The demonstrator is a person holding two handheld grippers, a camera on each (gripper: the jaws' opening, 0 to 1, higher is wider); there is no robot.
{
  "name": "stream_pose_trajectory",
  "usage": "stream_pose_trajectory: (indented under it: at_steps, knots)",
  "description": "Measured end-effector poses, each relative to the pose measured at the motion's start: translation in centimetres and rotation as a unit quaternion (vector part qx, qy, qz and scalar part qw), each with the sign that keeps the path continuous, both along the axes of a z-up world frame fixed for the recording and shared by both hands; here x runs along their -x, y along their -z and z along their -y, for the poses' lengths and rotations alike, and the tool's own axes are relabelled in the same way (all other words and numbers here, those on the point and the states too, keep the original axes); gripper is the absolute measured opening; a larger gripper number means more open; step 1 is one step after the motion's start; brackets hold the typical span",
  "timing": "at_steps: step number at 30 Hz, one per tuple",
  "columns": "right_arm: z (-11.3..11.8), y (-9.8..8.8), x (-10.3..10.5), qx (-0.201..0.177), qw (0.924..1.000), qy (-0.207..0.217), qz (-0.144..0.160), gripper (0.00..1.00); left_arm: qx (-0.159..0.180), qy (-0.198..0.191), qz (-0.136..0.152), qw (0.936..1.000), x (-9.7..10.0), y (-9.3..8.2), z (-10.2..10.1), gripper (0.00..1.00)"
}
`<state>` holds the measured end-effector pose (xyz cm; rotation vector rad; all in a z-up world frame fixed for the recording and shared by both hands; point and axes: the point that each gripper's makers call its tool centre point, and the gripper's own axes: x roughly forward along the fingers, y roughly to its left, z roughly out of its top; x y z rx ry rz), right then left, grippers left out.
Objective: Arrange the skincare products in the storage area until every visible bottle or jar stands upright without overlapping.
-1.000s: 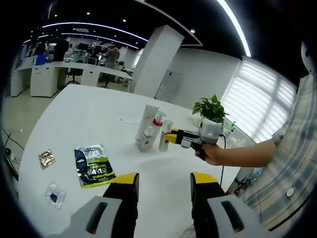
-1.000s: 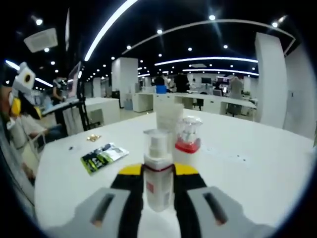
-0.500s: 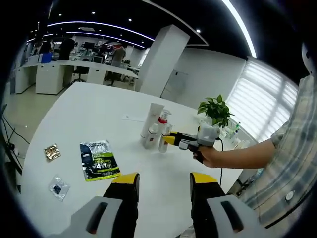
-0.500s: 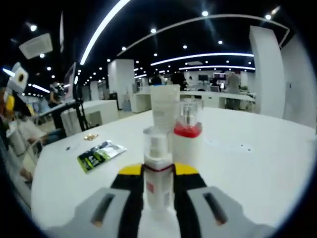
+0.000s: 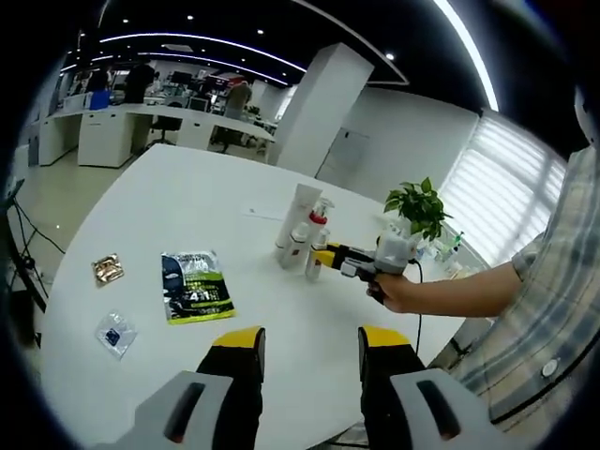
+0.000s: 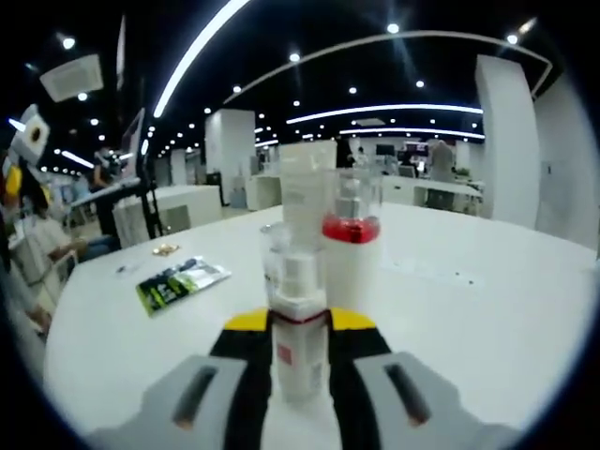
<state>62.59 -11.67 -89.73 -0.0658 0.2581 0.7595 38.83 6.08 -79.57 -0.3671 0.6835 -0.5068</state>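
A white tube point(image 5: 303, 208) and a pump bottle with a red collar point(image 5: 317, 223) stand upright together at the middle of the white table point(image 5: 187, 206). My right gripper point(image 5: 323, 255) comes in from the right, shut on a small white bottle with a clear cap point(image 5: 316, 264), which it holds upright right beside them. In the right gripper view that bottle point(image 6: 296, 347) stands between my jaws, my right gripper point(image 6: 300, 322) shut on it. The red-collared bottle point(image 6: 350, 258) and the tube point(image 6: 307, 192) are close behind it. My left gripper point(image 5: 310, 339) hangs open over the near table edge.
A green and black sachet point(image 5: 195, 286) lies flat left of the bottles, with a gold packet point(image 5: 108, 269) and a clear packet point(image 5: 114, 333) further left. A potted plant point(image 5: 419, 208) stands at the far right edge. A person's forearm point(image 5: 450, 291) reaches in from the right.
My right gripper has carried the small bottle closer to the tube and the red-collared bottle, which now loom larger behind it. The left gripper view has shifted slightly.
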Motion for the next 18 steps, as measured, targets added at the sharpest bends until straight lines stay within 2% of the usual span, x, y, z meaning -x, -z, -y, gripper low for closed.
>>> stream_pose_trajectory:
  at_steps: [10, 18]
  knots:
    - [0.2, -0.1, 0.3, -0.032, 0.9994, -0.012, 0.004, 0.20, -0.006, 0.009, -0.005, 0.9999, -0.2, 0.0, 0.9, 0.41]
    - [-0.2, -0.1, 1.4, -0.030, 0.9991, -0.024, 0.016, 0.20, -0.010, 0.017, -0.012, 0.9997, 0.2, 0.3, 1.3, 0.40]
